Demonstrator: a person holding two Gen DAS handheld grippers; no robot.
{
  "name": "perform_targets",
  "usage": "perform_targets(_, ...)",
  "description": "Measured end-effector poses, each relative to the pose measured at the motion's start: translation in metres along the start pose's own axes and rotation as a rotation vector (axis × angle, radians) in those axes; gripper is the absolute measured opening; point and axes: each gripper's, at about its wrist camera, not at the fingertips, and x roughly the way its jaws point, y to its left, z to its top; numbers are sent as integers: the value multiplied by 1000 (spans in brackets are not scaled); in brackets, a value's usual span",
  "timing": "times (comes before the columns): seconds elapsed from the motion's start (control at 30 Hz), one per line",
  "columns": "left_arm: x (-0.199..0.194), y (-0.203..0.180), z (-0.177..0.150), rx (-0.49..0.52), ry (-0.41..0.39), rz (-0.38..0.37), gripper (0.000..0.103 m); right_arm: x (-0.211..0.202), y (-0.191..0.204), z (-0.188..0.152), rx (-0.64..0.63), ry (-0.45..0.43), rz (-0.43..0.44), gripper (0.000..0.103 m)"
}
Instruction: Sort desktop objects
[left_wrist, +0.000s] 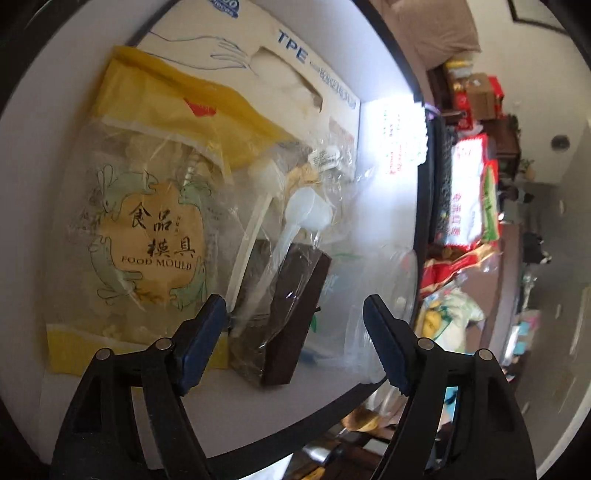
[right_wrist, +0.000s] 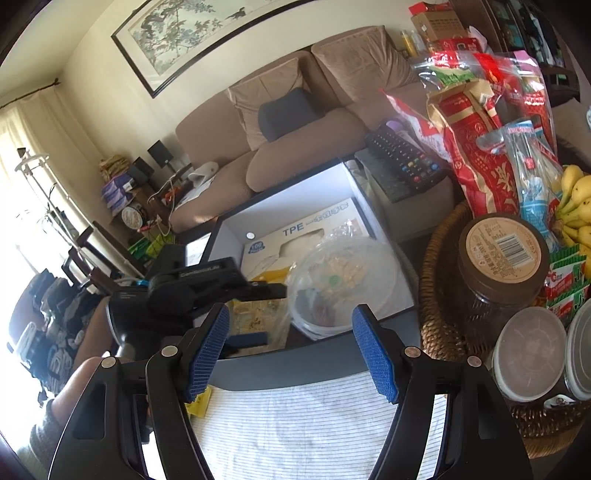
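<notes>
My left gripper (left_wrist: 297, 321) hangs open over a white box (left_wrist: 258, 417). Between its fingers, untouched, lies a dark brown block (left_wrist: 295, 317) in clear wrap with white plastic spoons (left_wrist: 295, 221). A yellow "Food Mould" bag (left_wrist: 147, 240) lies to the left, on a TPE glove box (left_wrist: 288, 55). A clear round tub (left_wrist: 384, 314) sits at the right. In the right wrist view my right gripper (right_wrist: 291, 332) stands open and empty above a striped cloth (right_wrist: 314, 424). Beyond it the left gripper (right_wrist: 258, 314) reaches into the white box (right_wrist: 236, 229), beside the clear tub (right_wrist: 340, 284).
A wicker basket (right_wrist: 443, 332) at the right holds a brown-lidded jar (right_wrist: 502, 258), bananas (right_wrist: 576, 206), red snack bags (right_wrist: 476, 147) and lidded tubs (right_wrist: 528, 354). Remote controls (right_wrist: 402, 162) lie behind the box. A brown sofa (right_wrist: 295, 147) stands farther back.
</notes>
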Motion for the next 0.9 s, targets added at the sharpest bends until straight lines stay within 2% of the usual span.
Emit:
perform_targets(0.1,-16,-10,-10,81,-42,68,75,3,4,-1,-15,5,-17,72)
perform_targets(0.3,-62,-28,-49,304,-138,105,78,16,16,-4,-68,19,-56,72)
perform_targets(0.37,-77,-34,-66,366,-183,147,86,20,20,-6,-84,20,-72,72)
perform_targets(0.43,-93,-38,-86,441,-231,130,88,24,23,-8,-88,22,-79,72)
perform_targets(0.47,-100,-38,-95,475,-260,153,89,26,24,-9,-92,23,-85,72)
perform_targets(0.53,-108,-39,-111,536,-320,249,91,28,28,-10,-109,22,-108,72)
perform_targets(0.67,-115,-28,-128,568,-368,342,92,30,37,-13,-152,22,-143,72)
perform_targets(0.73,-117,-24,-134,600,-388,376,103,32,42,-14,-166,21,-153,72)
perform_targets(0.8,-120,-20,-140,623,-397,390,103,35,46,-16,-184,29,-153,72)
perform_targets(0.87,-121,-15,-142,619,-402,394,103,37,51,-19,-199,34,-157,84)
perform_targets(0.9,-123,-12,-143,614,-406,393,103,38,54,-21,-204,34,-156,85)
